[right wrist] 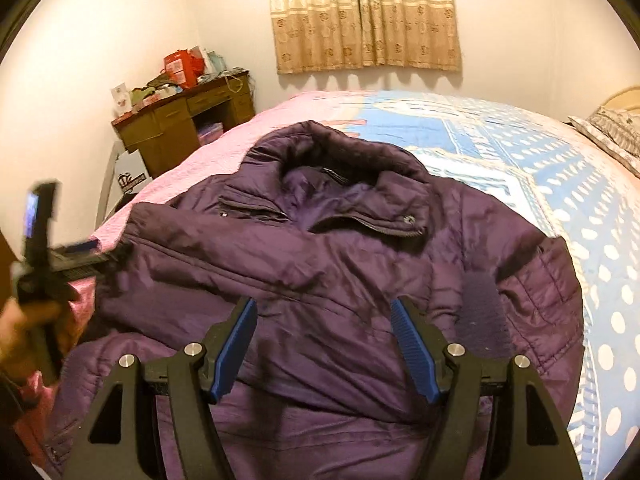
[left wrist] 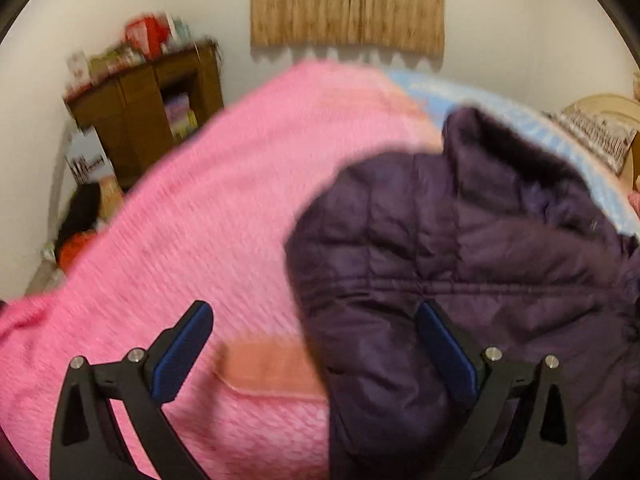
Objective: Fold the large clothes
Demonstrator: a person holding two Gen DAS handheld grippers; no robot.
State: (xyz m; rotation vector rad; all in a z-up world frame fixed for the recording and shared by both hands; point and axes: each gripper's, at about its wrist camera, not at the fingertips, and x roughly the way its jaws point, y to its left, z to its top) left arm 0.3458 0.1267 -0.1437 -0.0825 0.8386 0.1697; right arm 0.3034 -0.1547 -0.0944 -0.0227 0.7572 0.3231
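Note:
A dark purple quilted jacket [right wrist: 340, 264] lies on the bed, collar away from me, with both sleeves folded across its front. In the left wrist view the jacket [left wrist: 460, 248] fills the right half, blurred. My left gripper [left wrist: 314, 320] is open and empty above the jacket's left edge and the pink blanket. It also shows in the right wrist view [right wrist: 86, 250] at the far left, beside the jacket's left shoulder. My right gripper [right wrist: 324, 320] is open and empty just above the jacket's middle.
The bed has a pink blanket [left wrist: 200, 208] on its left and a blue patterned quilt [right wrist: 540, 168] on its right. A brown desk [right wrist: 184, 124] with clutter stands by the far left wall. A pillow [right wrist: 612, 132] lies at the right. A curtain [right wrist: 364, 16] hangs behind.

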